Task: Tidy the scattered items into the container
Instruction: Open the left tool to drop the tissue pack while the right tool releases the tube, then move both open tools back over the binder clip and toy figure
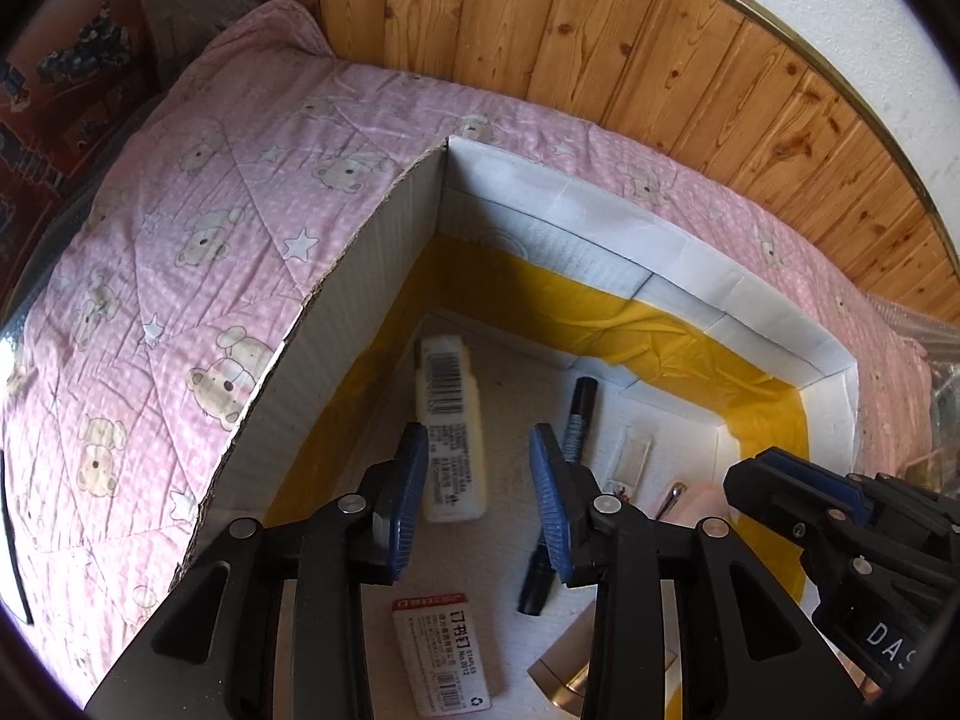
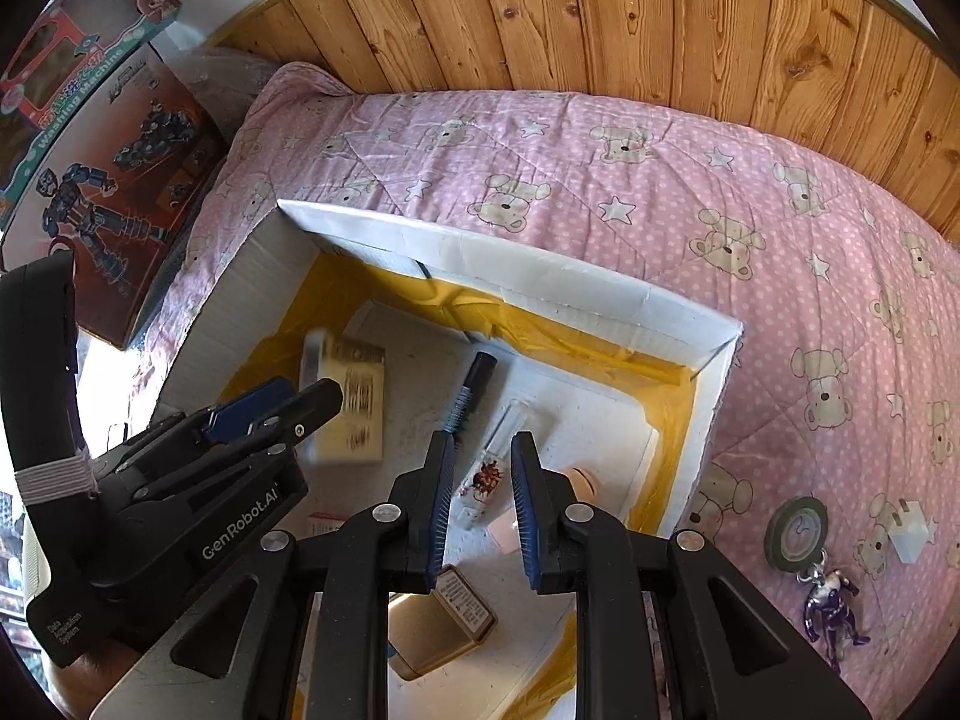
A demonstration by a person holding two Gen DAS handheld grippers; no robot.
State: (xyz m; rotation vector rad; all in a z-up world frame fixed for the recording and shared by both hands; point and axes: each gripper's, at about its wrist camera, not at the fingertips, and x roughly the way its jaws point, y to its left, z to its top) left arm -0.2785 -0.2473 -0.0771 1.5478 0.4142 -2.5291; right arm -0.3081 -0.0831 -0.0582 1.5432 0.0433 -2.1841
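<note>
The container, a white cardboard box (image 1: 600,228) (image 2: 540,276) with yellow tape inside, sits on a pink bear-print quilt (image 2: 660,180). My left gripper (image 1: 477,429) (image 2: 306,396) hangs open over it, pads apart with nothing between them. Just beyond its left finger a yellow-and-white barcoded box (image 1: 447,396) (image 2: 354,408) is in the container, blurred in the right wrist view. A black pen (image 1: 579,414) (image 2: 471,390), a staples box (image 1: 441,648), a gold box (image 2: 438,630) and a clear packet (image 2: 498,450) also lie inside. My right gripper (image 2: 483,439) (image 1: 750,468) hovers beside, jaws drawn close, holding nothing.
On the quilt right of the container lie a green tape roll (image 2: 798,531), a white cube-shaped plug (image 2: 912,534) and a purple figurine keychain (image 2: 831,606). Toy boxes (image 2: 102,150) stand at the far left. A wooden wall (image 2: 600,18) runs behind the bed.
</note>
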